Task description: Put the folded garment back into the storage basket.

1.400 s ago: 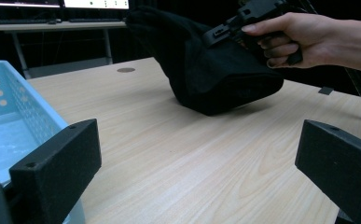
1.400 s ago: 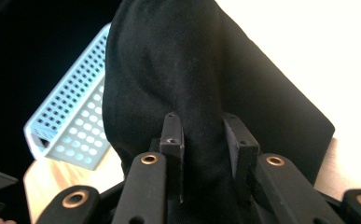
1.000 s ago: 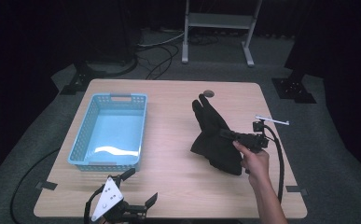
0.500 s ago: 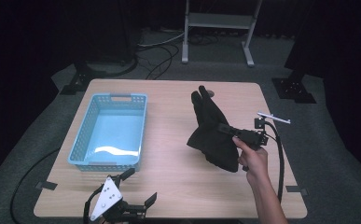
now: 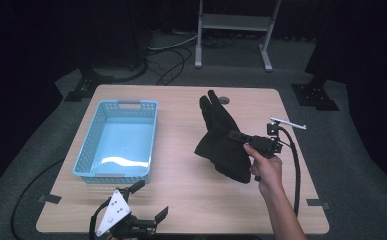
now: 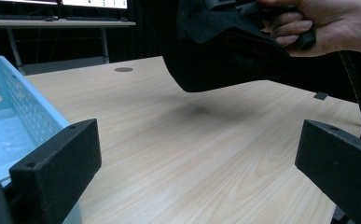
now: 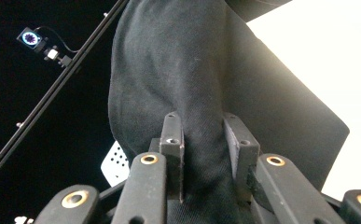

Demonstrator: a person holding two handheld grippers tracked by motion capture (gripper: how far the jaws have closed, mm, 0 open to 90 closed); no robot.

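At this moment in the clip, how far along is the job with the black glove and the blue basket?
Done: the right tool has clamped the black fabric glove and raised its cuff end off the wooden table, as the left gripper view shows. In hand: the glove hangs from that tool, right of the light blue perforated plastic basket. Left: probably carrying it over and dropping it in; the left tool sits open near the front edge.

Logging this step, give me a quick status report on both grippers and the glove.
Right gripper shut on black glove, lifted off table. Left gripper open, empty, near blue basket. Nothing between glove and basket.
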